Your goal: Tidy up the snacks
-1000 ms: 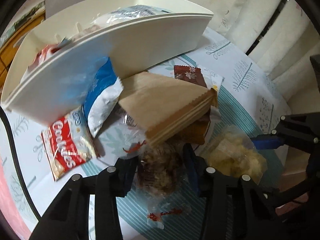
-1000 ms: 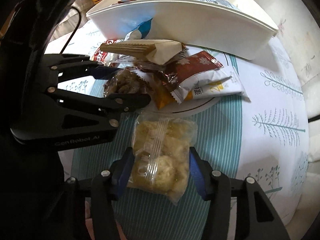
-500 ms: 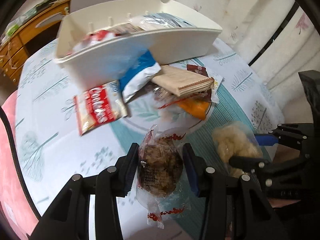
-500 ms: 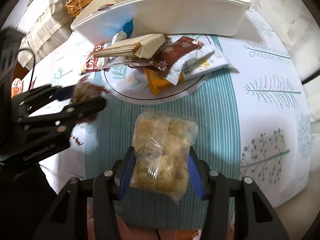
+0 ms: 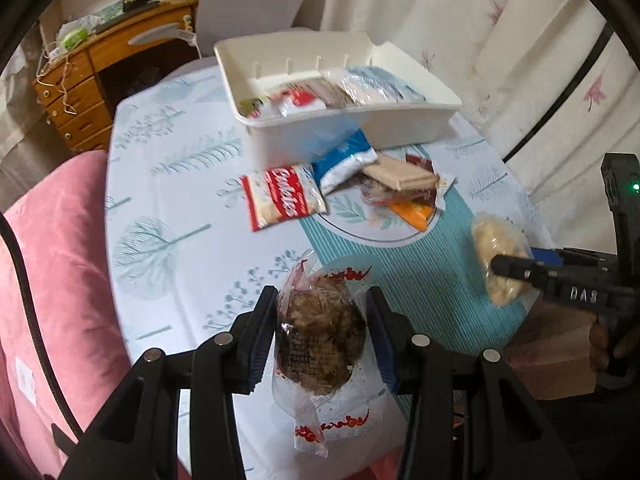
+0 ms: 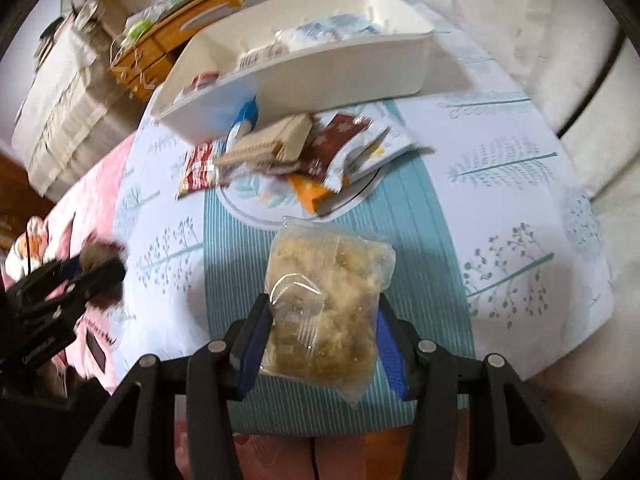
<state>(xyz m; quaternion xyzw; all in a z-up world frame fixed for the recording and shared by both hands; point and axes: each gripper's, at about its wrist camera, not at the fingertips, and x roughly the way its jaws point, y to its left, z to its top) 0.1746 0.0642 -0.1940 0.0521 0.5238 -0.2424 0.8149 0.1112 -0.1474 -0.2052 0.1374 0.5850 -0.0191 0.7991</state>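
My left gripper is shut on a clear bag of dark brown snack, held above the table's near edge. My right gripper is shut on a clear bag of pale yellow snack, held above the teal stripe; that bag also shows in the left wrist view. A white bin with several packets inside stands at the far side. In front of it lie a red Cookies packet, a blue-white packet, a wafer pack and an orange packet.
A round table has a white tree-print cloth with a teal stripe. A pink sofa is at the left. A wooden drawer unit stands behind the table. White curtains hang at the right.
Both grippers have pulled back and up from the snack pile with their bags. The bin and pile now look farther away.
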